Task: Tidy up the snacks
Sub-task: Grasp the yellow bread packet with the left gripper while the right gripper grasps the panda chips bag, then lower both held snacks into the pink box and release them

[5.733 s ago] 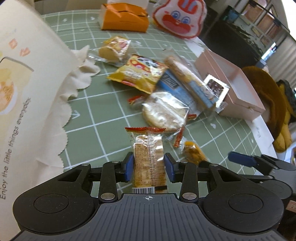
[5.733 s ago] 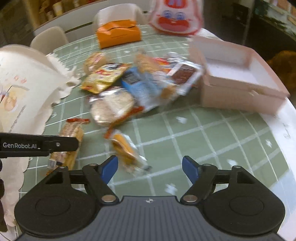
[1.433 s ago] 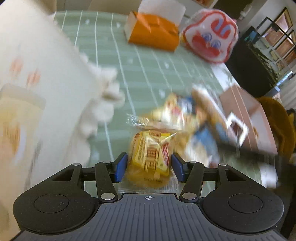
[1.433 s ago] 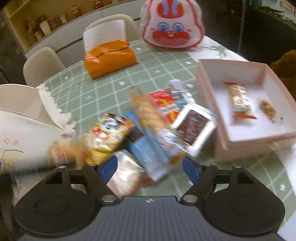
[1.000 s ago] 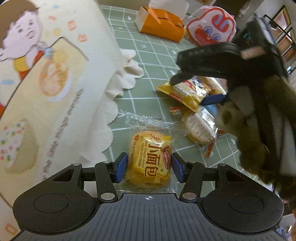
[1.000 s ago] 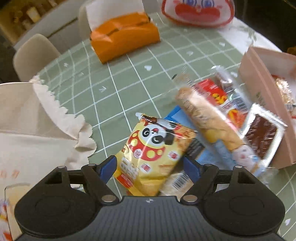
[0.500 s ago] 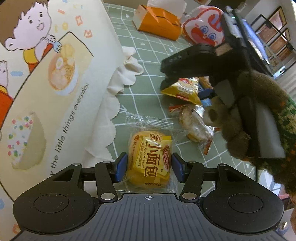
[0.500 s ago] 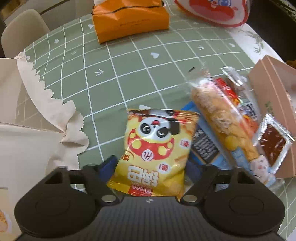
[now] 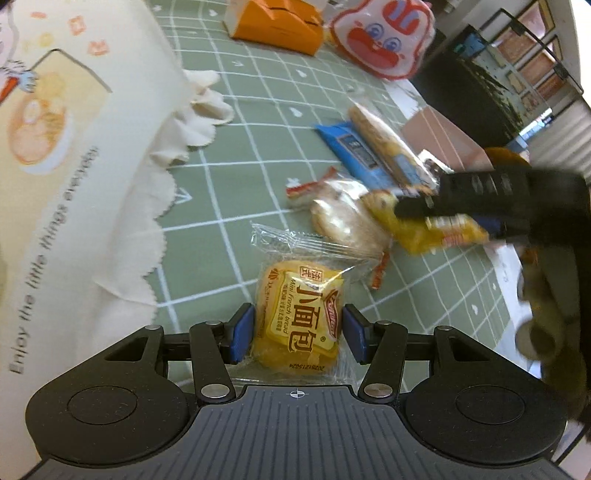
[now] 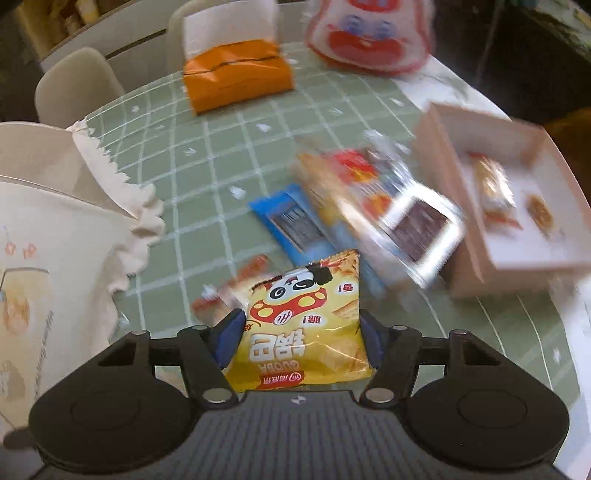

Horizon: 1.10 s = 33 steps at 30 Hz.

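Observation:
My left gripper (image 9: 297, 334) is shut on a yellow mini French bread pack (image 9: 301, 314), held above the green grid mat. My right gripper (image 10: 301, 339) is shut on a yellow panda snack bag (image 10: 306, 325) and holds it off the table; it also shows in the left wrist view (image 9: 436, 229). A pile of snacks lies on the mat: a blue bar (image 10: 291, 221), a round rice cracker pack (image 9: 347, 221), a long biscuit pack (image 9: 384, 140) and a dark square packet (image 10: 421, 221). A pink box (image 10: 476, 236) at the right holds two small snacks.
A cream paper bag (image 9: 66, 155) with cartoon print lies at the left. An orange tissue box (image 10: 236, 74) and a red-and-white rabbit bag (image 10: 369, 33) stand at the far side. Chairs stand behind the table. The table's white edge runs at the right.
My right gripper has closed on the panda snack bag and lifted it off the pile toward the right. My left gripper still holds the bread pack and has shifted slightly.

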{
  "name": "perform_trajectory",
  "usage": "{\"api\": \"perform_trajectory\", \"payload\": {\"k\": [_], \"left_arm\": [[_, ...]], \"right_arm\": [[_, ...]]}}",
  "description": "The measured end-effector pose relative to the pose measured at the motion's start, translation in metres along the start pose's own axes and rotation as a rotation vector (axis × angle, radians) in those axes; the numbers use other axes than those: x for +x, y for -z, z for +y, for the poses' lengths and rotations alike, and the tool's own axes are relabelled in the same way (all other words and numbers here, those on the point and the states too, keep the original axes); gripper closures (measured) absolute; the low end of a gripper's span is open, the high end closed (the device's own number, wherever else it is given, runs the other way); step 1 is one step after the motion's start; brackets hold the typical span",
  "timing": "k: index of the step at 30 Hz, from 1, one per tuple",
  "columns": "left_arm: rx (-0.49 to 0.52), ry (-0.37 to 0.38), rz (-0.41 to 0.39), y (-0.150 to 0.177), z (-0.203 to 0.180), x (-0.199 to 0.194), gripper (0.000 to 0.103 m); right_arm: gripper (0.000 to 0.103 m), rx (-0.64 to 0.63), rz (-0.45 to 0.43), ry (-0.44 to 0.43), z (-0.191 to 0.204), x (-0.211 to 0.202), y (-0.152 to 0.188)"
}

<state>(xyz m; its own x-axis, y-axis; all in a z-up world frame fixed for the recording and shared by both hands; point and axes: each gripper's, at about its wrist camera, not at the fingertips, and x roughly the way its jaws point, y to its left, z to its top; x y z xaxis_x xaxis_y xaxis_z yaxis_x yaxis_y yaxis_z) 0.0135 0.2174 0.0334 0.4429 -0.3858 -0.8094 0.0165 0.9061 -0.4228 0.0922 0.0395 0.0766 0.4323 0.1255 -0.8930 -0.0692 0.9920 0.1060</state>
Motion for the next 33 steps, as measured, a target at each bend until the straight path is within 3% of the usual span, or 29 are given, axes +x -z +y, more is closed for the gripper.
{"api": "perform_trajectory", "payload": {"k": [7,10,15,16,20,23,33], "left_arm": [[0.066,0.027,0.032,0.003,-0.033,0.008,0.046],[0.106,0.047,0.047,0.003,-0.053,0.014,0.046],[0.158,0.064,0.069,0.009,-0.085,0.024,0.046],[0.165,0.062,0.074,0.011,-0.089,0.027,0.046],[0.170,0.040,0.092,0.015,-0.096,0.033,0.046],[0.148,0.011,0.087,0.014,-0.093,0.034,0.046],[0.103,-0.048,0.089,0.017,-0.087,0.033,0.046]], "right_arm": [[0.041,0.082,-0.007,0.035,-0.054,-0.019,0.049],[0.058,0.112,-0.001,0.038,-0.076,-0.030,0.065],[0.058,0.131,0.005,0.044,-0.111,-0.041,0.090],[0.056,0.121,0.002,0.044,-0.115,-0.043,0.094],[0.025,0.065,-0.045,0.030,-0.119,-0.049,0.108],[0.024,0.013,-0.077,0.015,-0.112,-0.049,0.112],[0.020,0.009,-0.035,-0.063,-0.094,-0.005,0.095]]}}
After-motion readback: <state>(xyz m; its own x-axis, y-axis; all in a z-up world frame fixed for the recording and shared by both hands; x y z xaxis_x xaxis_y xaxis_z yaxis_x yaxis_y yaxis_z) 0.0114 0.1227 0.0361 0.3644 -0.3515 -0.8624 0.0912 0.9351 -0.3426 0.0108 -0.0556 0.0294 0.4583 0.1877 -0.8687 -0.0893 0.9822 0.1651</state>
